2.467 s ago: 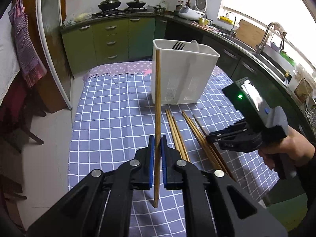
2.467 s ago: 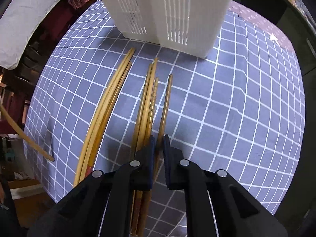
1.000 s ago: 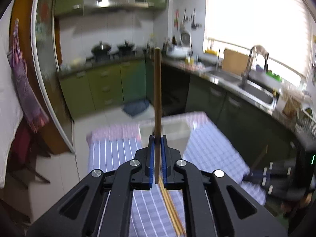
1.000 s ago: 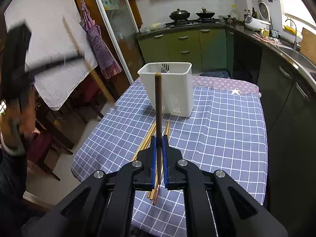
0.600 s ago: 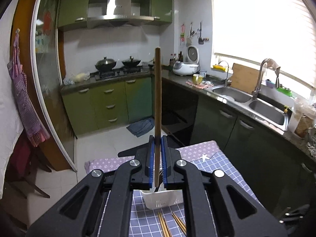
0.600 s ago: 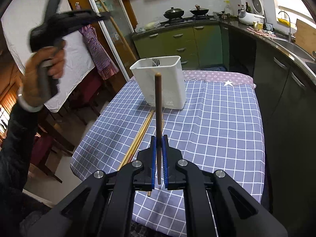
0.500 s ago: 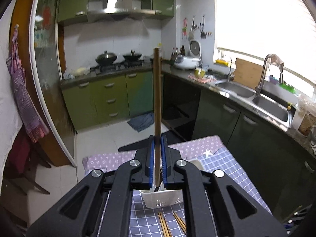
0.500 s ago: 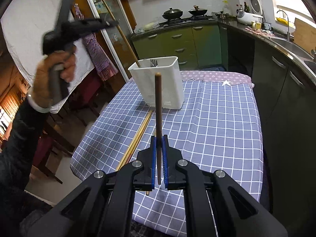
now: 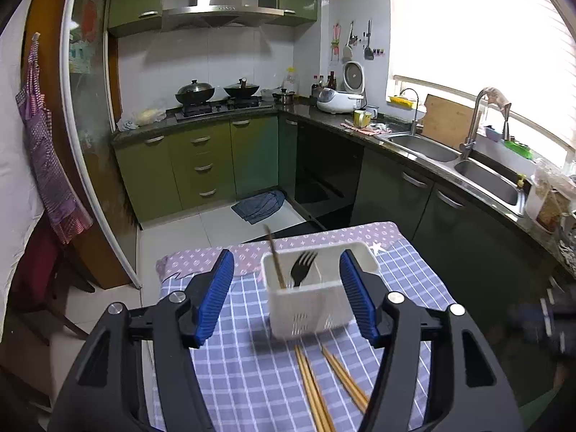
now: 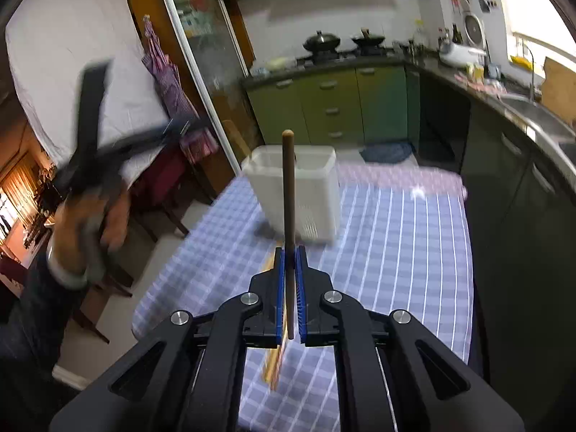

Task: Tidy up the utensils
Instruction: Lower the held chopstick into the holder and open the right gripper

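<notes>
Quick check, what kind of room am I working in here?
A home kitchen, by the look of it: a gas stove with woks under a range hood, and a double sink by the window.

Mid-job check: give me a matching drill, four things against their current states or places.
Things:
1. left claw
2. right claw
3. black fork
4. loose chopsticks

States:
A. lying on the checked cloth
B. shut on a chopstick
C. open, holding nothing
D. standing in the white holder

Pairs: 1-C, 2-B, 3-D, 4-A
</notes>
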### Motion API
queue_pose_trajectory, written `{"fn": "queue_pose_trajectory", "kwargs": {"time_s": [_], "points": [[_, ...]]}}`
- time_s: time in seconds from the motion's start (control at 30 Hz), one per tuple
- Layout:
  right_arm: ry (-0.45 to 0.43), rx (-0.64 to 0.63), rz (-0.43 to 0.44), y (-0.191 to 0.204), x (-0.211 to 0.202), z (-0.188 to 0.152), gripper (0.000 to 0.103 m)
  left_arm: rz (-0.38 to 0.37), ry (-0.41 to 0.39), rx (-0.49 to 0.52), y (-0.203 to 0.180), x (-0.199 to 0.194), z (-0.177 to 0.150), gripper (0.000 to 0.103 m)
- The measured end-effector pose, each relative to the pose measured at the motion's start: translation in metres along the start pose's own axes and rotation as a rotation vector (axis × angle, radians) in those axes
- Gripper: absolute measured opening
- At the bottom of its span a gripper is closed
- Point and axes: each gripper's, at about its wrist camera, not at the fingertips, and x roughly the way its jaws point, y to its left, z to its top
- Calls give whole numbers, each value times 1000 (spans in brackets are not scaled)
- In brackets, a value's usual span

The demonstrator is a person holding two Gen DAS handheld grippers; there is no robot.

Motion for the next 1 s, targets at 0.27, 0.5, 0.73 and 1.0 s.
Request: {"fn": "queue_pose_trajectory", "kwargs": {"time_s": [0.27, 0.5, 0.73, 1.0], "points": [[-192, 41, -62, 4, 11, 96, 7, 10, -29, 38, 15, -67, -32, 65], [-162, 33, -170, 2, 79, 130, 7, -8, 1, 17, 25, -84, -55, 67], [-24, 24, -178, 1, 130, 111, 8, -11, 64, -11, 33, -77, -68, 67], [-102, 7, -127, 12, 67, 91, 21, -21, 90, 16, 14, -74, -74, 67]]}}
